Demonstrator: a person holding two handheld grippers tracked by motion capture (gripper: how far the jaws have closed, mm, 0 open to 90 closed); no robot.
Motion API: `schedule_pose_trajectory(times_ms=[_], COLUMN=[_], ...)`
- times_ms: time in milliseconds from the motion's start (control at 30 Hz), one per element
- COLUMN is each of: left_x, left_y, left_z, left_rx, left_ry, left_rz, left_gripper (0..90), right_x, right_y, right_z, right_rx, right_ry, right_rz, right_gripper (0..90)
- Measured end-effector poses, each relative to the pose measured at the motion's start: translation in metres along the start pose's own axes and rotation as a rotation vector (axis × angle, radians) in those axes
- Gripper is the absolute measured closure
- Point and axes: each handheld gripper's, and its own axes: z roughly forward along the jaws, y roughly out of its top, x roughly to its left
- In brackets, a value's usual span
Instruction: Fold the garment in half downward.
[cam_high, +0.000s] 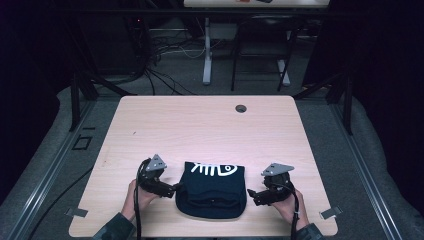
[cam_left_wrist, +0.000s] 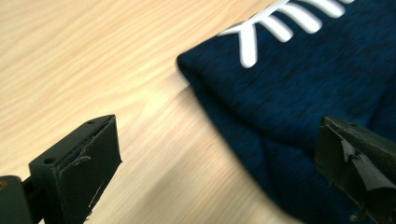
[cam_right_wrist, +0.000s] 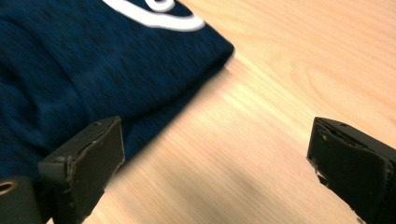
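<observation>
- A folded dark navy garment (cam_high: 212, 190) with a white fish-skeleton print (cam_high: 215, 170) lies on the light wooden table (cam_high: 200, 125), in the lower middle of the high view, close to the table's near edge.
- The print sits along the garment's far edge; its near edge is rounded and bunched into thicker folds.
- My left gripper (cam_high: 172, 190) is at the garment's left side in the high view, its tips right at the cloth's edge.
- In the left gripper view my jaws stand wide apart with nothing between them: one over bare wood at lower left, the other over the navy cloth (cam_left_wrist: 308, 84) at lower right. The white stripes of the print (cam_left_wrist: 280, 23) run off the top of that frame.
- My right gripper (cam_high: 253, 194) is at the garment's right side in the high view, just beside its edge.
- In the right gripper view those jaws are also spread wide and hold nothing: the left one overlaps the cloth (cam_right_wrist: 93, 70) at lower left, the right one is over bare wood at lower right. A curve of the white print (cam_right_wrist: 154, 14) shows at the top.
- Whether either jaw touches the cloth I cannot tell.
- A small round hole (cam_high: 241, 108) sits in the table near its far edge, upper middle of the high view.
- Beyond the table, on the grey floor, are cables (cam_high: 165, 75) and the legs of another desk (cam_high: 207, 50).
</observation>
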Motion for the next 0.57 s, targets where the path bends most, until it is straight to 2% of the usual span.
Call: schedule_pose_trajectory(times_ms=[133, 367, 567], left_x=[0.009, 0.023, 0.025], left_y=[-0.007, -0.016, -0.017], left_z=[0.004, 0.014, 0.018], left_rx=[0.021, 0.055, 0.059], left_ry=[0.024, 0.033, 0.047], left_rz=[-0.017, -0.070, -0.071], left_gripper=[0.2, 0.2, 0.2], right_x=[-0.006, -0.013, -0.017], right_y=[-0.008, -0.016, -0.021], right_z=[0.002, 0.008, 0.013], right_rx=[0.024, 0.066, 0.092], right_ry=[-0.013, -0.018, -0.016], right_rz=[0.014, 0.023, 0.030], right_gripper=[3.1, 2.9, 2.9])
